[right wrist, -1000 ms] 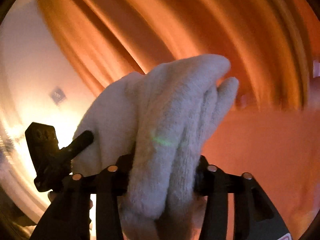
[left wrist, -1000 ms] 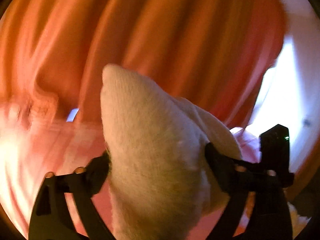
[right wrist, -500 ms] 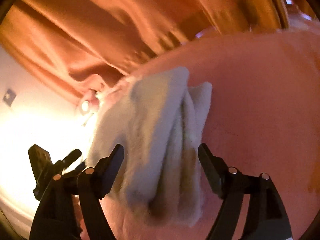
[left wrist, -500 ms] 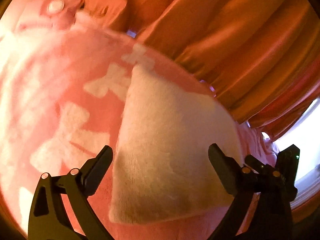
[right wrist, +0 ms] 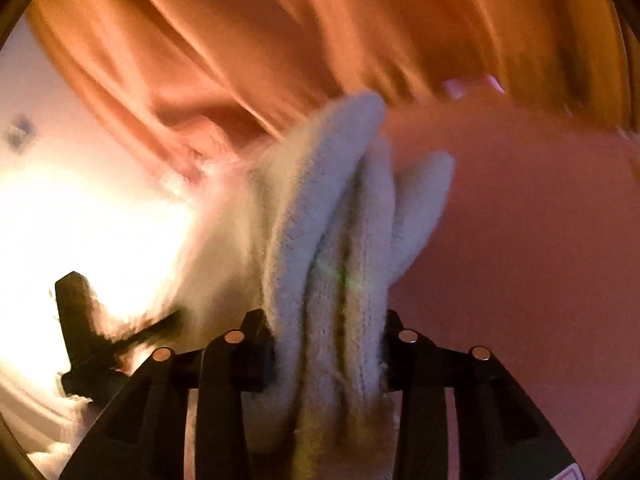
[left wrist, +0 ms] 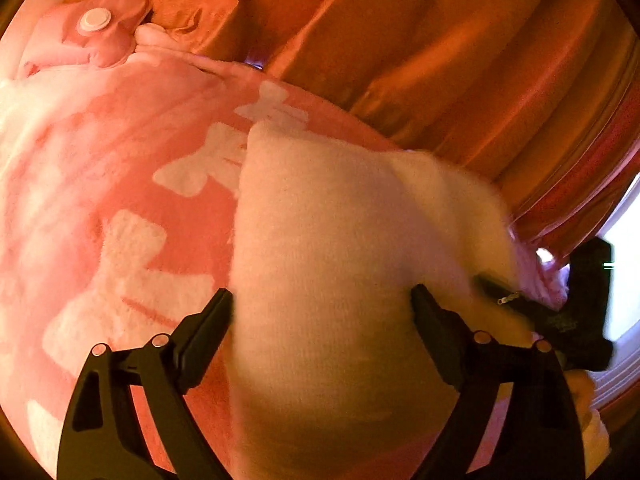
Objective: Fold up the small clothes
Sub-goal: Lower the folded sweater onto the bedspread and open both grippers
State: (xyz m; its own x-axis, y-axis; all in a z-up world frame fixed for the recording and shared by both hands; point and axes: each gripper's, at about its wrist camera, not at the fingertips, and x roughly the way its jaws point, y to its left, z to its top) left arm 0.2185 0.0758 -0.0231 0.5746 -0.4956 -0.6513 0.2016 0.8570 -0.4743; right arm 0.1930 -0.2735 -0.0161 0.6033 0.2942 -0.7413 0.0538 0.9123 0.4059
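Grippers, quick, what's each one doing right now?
Left tool: open, straddling the fuzzy white knitted garment.
Right tool: just closed, shut on the garment's bunched folds.

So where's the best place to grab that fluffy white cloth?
Probably the bunched end of the white fluffy cloth, pinched across its ridges from the near side. The ridges stand up narrow; the flat part lies wide on the pink blanket.

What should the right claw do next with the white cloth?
Probably lift a little and carry that end over to make a fold. The right claw has just been closing, with the white cloth bunched between its jaws, low over the pink blanket.
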